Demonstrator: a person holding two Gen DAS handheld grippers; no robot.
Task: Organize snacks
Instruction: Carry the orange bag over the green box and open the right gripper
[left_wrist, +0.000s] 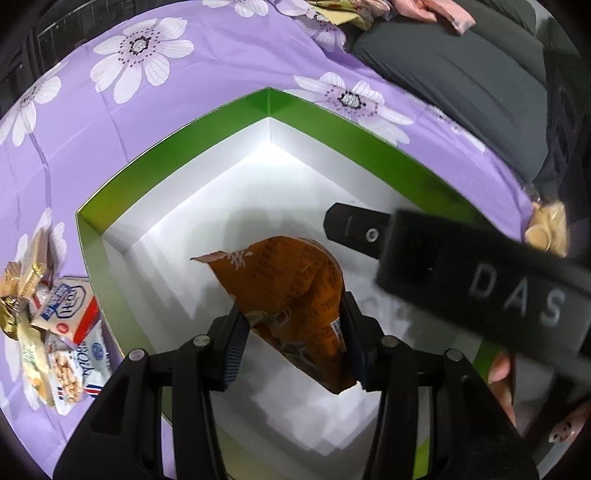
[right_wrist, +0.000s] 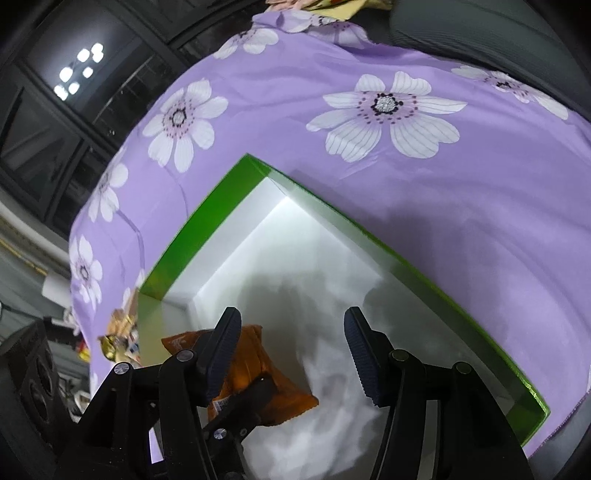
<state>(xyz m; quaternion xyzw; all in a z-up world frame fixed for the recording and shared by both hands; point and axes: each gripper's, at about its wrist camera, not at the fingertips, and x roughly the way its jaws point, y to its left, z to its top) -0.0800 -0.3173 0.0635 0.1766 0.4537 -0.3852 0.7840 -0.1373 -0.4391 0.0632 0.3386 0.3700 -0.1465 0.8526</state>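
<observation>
An orange snack packet (left_wrist: 291, 295) is inside a green-rimmed box (left_wrist: 177, 140) with a white inside. My left gripper (left_wrist: 293, 343) has its jaws around the packet's near end, over the box floor. The packet also shows in the right wrist view (right_wrist: 266, 387), low in the box (right_wrist: 207, 221), with the left gripper's finger on it. My right gripper (right_wrist: 293, 354) is open and empty above the box floor; its black arm marked "DAS" (left_wrist: 480, 280) crosses the left wrist view.
The box lies on a purple cloth with white flowers (left_wrist: 177, 74). A pile of snack packets (left_wrist: 55, 321) sits left of the box, also seen in the right wrist view (right_wrist: 122, 332). A yellow snack bag (left_wrist: 546, 229) is at the right. Dark cushions lie behind.
</observation>
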